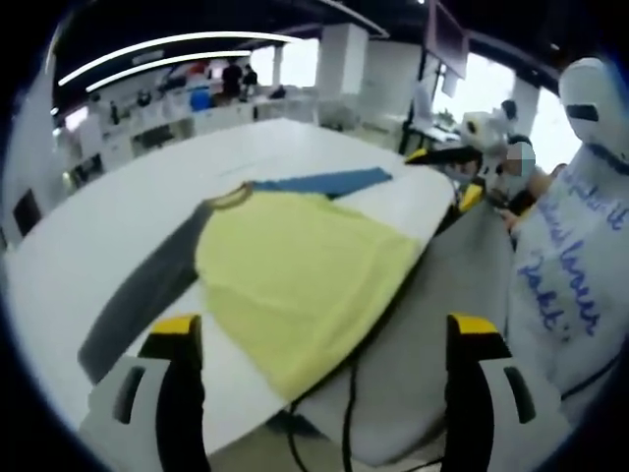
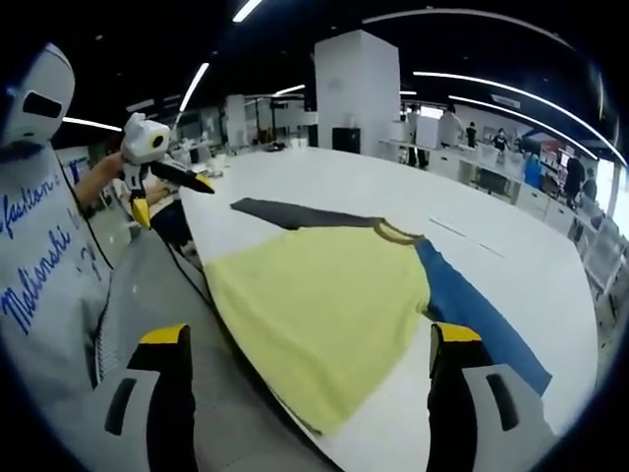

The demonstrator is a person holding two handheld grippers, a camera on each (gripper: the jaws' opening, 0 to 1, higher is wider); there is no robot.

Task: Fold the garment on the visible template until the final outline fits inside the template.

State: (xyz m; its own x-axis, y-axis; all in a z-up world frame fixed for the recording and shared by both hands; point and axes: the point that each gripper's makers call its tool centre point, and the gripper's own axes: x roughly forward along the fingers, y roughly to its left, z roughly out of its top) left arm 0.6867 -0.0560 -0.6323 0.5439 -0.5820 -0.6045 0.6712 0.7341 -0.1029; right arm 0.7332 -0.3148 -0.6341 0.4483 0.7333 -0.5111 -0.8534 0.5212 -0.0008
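Note:
A yellow shirt (image 1: 300, 275) lies flat on the white table (image 1: 118, 226), with a grey sleeve (image 1: 147, 295) spread to one side and a blue sleeve (image 1: 329, 182) to the other. Its hem reaches the table's near edge. My left gripper (image 1: 324, 339) hovers open in front of that edge, apart from the cloth. In the right gripper view the same shirt (image 2: 319, 305) shows its blue sleeve (image 2: 482, 320) on the right and its grey sleeve (image 2: 290, 212) farther back. My right gripper (image 2: 310, 344) is open too, off the table's near edge, holding nothing.
A white mannequin with blue writing (image 1: 575, 256) (image 2: 39, 226) stands close beside the table. Behind it, a person holds another white and yellow device (image 1: 457, 147) (image 2: 147, 147). Black cables (image 1: 344, 413) hang below the table edge. Desks and people stand far back.

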